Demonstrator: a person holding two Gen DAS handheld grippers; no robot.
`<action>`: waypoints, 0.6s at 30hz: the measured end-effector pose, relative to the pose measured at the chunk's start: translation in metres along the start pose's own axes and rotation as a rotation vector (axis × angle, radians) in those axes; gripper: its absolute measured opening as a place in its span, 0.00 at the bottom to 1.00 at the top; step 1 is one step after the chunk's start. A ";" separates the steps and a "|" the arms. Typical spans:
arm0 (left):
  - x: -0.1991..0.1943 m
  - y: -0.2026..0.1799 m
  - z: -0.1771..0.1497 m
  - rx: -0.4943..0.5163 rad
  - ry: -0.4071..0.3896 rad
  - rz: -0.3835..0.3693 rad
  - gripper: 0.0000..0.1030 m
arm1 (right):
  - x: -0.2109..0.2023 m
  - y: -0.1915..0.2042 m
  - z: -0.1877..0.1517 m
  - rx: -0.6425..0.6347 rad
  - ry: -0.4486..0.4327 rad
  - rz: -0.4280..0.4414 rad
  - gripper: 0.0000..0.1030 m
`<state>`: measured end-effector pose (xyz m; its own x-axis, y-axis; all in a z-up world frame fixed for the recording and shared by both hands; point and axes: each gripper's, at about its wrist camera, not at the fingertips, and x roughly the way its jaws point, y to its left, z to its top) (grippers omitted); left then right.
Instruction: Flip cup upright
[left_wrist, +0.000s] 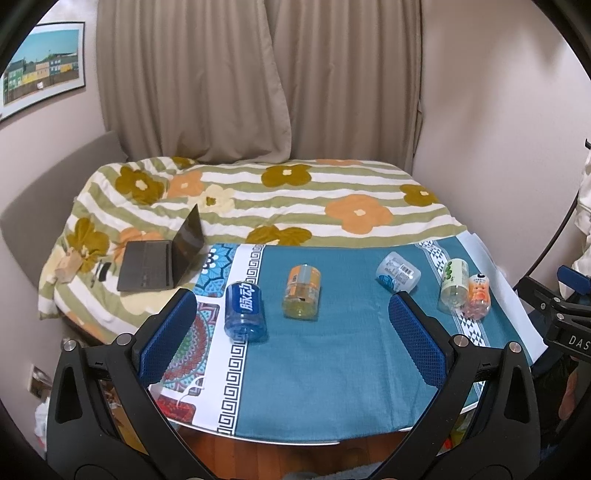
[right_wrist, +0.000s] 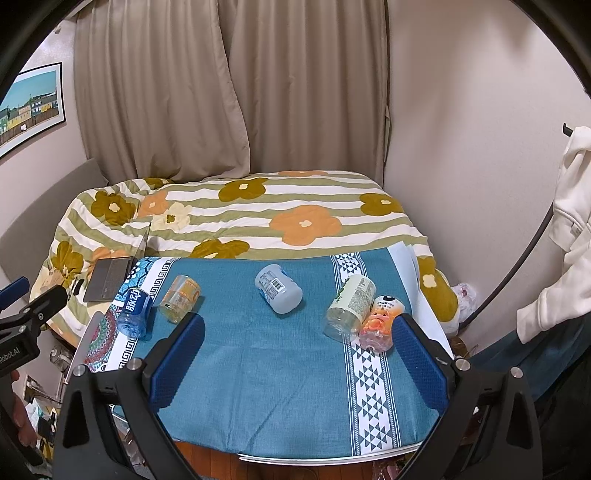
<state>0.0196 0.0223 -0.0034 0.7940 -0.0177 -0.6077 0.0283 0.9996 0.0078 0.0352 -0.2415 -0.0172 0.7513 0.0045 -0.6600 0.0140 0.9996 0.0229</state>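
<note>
Teal woven cloth with white patterned bands (left_wrist: 332, 350) covers the table, and five cut-down plastic bottle cups lie on their sides on it. Taking the pale blue translucent cup with a barcode label (right_wrist: 277, 288) as the landmark: it lies tipped over near the cloth's middle, toward the far edge. To its left lies the yellow-and-orange labelled clear cup (left_wrist: 302, 291), and farther left, on the white key-pattern border, the dark blue cup with white lettering (left_wrist: 244, 309). To the landmark's right, on the triangle-patterned band, the green-and-white labelled clear cup (right_wrist: 349, 308) lies touching the small orange-and-pink cartoon-printed cup (right_wrist: 380, 323).

The left gripper (left_wrist: 293, 332) hangs above the near half of the cloth, its blue-padded fingers (left_wrist: 168, 336) spread wide with nothing between them, on the near side of the landmark. The right gripper (right_wrist: 301, 354) is likewise spread and empty, nearer than the landmark.

Beyond the landmark, a flowered striped quilt (left_wrist: 295, 199) covers a bed; an open grey laptop (left_wrist: 159, 264) rests on it at far left.
</note>
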 end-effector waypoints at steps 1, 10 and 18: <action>0.000 0.000 0.000 0.000 0.000 0.000 1.00 | 0.000 0.000 0.000 0.000 0.000 0.001 0.98; 0.000 0.000 -0.001 0.001 0.000 0.001 1.00 | 0.002 0.001 0.001 0.002 0.001 -0.001 0.98; 0.001 0.001 0.002 0.003 -0.001 0.001 1.00 | 0.002 0.002 0.001 0.004 0.000 -0.001 0.98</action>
<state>0.0214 0.0237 -0.0026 0.7949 -0.0165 -0.6065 0.0291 0.9995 0.0109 0.0373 -0.2394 -0.0180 0.7511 0.0040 -0.6601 0.0168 0.9995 0.0252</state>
